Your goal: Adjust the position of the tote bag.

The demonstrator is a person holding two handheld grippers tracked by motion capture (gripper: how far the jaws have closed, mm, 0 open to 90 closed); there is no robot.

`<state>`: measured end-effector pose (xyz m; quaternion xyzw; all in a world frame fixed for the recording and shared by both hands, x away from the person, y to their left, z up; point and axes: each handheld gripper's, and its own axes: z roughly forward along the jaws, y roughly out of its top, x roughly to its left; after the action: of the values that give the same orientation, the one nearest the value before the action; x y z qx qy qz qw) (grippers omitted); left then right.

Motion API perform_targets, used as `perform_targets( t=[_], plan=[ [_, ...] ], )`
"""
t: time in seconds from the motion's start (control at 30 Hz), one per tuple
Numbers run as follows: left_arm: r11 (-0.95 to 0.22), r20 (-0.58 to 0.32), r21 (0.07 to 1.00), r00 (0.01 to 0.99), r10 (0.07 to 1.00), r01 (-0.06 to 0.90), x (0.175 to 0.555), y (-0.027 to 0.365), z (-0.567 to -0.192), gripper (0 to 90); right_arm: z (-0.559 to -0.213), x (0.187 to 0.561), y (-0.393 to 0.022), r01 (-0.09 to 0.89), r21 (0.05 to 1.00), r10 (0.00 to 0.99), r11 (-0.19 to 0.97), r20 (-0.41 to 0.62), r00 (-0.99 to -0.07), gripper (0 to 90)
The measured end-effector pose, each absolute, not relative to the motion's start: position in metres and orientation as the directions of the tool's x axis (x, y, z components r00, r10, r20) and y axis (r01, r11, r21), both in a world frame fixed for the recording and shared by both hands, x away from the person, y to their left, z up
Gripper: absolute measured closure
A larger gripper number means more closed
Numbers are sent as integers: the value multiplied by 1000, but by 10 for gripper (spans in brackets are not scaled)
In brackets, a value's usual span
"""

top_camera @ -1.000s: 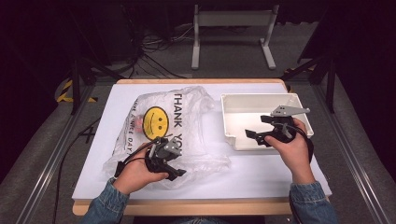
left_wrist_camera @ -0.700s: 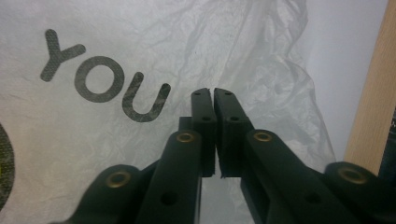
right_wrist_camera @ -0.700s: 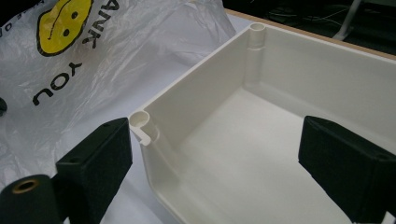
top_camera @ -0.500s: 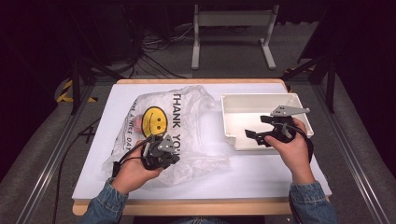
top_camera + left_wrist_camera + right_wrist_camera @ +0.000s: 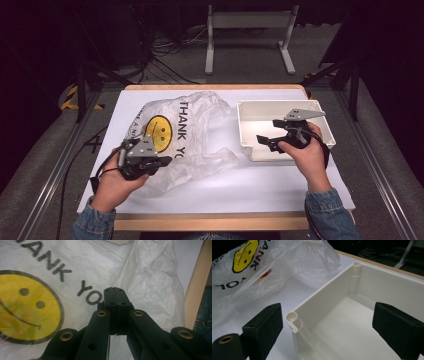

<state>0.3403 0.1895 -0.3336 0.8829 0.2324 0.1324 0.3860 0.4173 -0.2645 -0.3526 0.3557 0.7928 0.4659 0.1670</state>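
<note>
While our left gripper (image 5: 162,161) rests low at the near left of the table (image 5: 280,185), its jaws are pressed together with no gap between them, as the left gripper view shows plainly. We cannot tell from that view whether a fold of film is caught between them, since the tips meet flush over the plastic bag (image 5: 150,285). Just past the tips sits the black "THANK YOU" lettering (image 5: 62,272), and the yellow smiley face (image 5: 27,310) lies off to one side of them. From the high view we see the bag (image 5: 200,130) spread crumpled across the white table cover, our left gripper lying at its near edge, touching or just over the film.

Our right gripper (image 5: 262,140) hangs over the near left part of the white bin (image 5: 320,107), jaws spread wide. In the right gripper view one jaw sits outside the bin's wall and the other over its inside, so the corner of the bin (image 5: 294,317) lies between them, apart from both. The bag (image 5: 287,262) shows beyond, well clear of this gripper.

Against the frames from a moment ago, we find our left hand (image 5: 112,185) drawn back toward us and to the left, and the near edge of the bag pulled along with it. Our right gripper holds the same spot at the bin.
</note>
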Motion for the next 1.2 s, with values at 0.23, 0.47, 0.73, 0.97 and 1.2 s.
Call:
perform_targets(
  t=[0.23,0.47,0.73,0.97,1.2],
  plan=[
    [-479,10,806,800,600,348,335,233,-323,900,-348,419,-246,353,878,673,323,49,-738,98],
    [-339,-27,868,716,698,363,331,269,-319,900,-344,417,-226,302,895,598,327,51,-800,129],
    [-196,-97,902,623,776,385,332,296,-324,900,-351,413,-185,230,898,481,375,24,-876,134],
    [-154,-110,911,586,803,383,332,304,-324,900,-360,417,-151,191,897,401,400,16,-916,130],
    [-119,-115,922,555,824,369,331,309,-323,900,-367,425,-119,164,895,351,415,9,-936,72]
  ],
)
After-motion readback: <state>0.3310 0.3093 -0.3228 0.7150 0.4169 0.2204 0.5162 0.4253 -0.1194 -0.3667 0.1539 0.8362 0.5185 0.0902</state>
